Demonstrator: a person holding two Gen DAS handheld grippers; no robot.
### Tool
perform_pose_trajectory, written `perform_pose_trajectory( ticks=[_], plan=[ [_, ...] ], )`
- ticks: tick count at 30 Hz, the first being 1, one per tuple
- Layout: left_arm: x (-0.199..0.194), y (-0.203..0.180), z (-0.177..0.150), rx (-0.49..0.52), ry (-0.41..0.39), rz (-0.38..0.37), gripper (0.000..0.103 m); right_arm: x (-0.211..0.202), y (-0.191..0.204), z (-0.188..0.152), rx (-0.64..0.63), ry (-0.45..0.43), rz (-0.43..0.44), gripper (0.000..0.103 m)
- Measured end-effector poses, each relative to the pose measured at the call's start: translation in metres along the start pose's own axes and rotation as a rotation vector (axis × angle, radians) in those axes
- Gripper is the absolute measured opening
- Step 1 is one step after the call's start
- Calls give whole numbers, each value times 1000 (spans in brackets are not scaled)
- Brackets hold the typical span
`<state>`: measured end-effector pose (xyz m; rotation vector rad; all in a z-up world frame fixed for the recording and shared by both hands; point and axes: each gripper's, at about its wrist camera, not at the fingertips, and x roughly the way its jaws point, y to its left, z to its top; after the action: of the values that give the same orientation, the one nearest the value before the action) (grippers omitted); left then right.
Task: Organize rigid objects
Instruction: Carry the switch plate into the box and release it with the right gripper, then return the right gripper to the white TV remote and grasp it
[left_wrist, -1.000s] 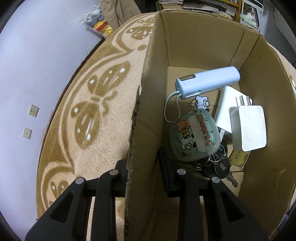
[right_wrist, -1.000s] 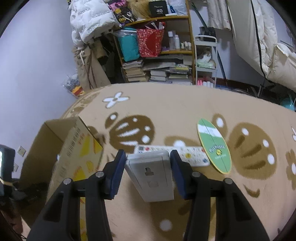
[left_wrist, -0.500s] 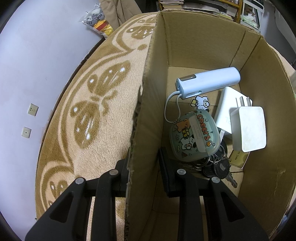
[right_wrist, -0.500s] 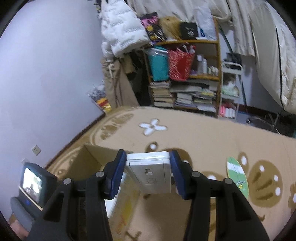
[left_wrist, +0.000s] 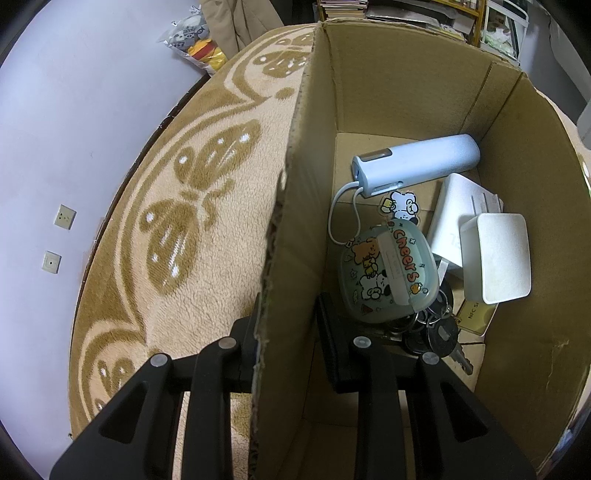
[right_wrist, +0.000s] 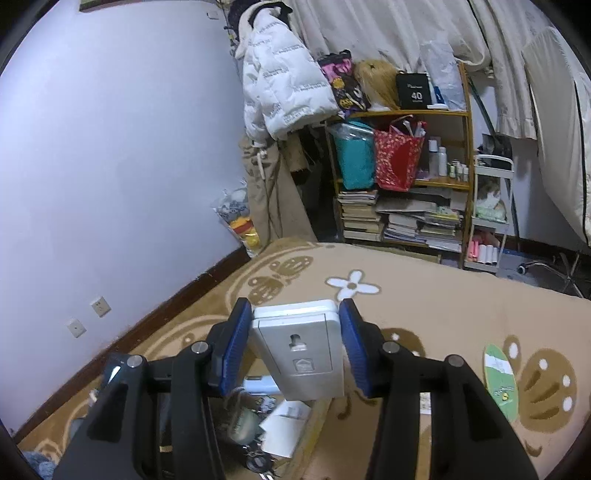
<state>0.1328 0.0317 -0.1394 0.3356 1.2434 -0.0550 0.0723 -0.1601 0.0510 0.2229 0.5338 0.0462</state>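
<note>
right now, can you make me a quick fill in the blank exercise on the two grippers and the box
1. The left gripper is clamped on the wall of the cardboard ____.
2. The right gripper holds a white wall ____ between its blue pads.
3. Inside the box, the pale blue power bank lies beside a case printed with the word ____.
4. The oval green card lies on the ____, outside the box.

Missing words: box; socket; cheers; rug
</note>
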Motion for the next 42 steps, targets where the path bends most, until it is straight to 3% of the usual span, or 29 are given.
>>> perform_pose_trajectory(
  ticks=[7, 12, 17, 27, 33, 35, 38, 42],
  plan=[
    [0, 0, 0, 1, 0, 0, 25, 2, 14, -4, 12, 3, 80, 52],
    [1, 0, 0, 0, 0, 0, 25, 15, 15, -16, 39, 52, 119, 52],
    [1, 0, 0, -1, 0, -1, 25, 36, 4, -37, 96, 131, 136, 52],
    [2, 0, 0, 0, 0, 0, 25, 55, 1, -46, 91, 180, 116, 53],
    [2, 0, 0, -1, 3, -1, 25, 48, 3, -35, 36, 133, 77, 73],
    [2, -1, 0, -1, 2, -2, 25, 44, 0, -31, 28, 113, 61, 84],
    [2, -1, 0, -2, 4, -3, 25, 40, -13, -28, 31, 104, 16, 90],
    [2, -2, 0, -1, 4, -4, 25, 43, -40, -28, 49, 127, -62, 91]
  ],
)
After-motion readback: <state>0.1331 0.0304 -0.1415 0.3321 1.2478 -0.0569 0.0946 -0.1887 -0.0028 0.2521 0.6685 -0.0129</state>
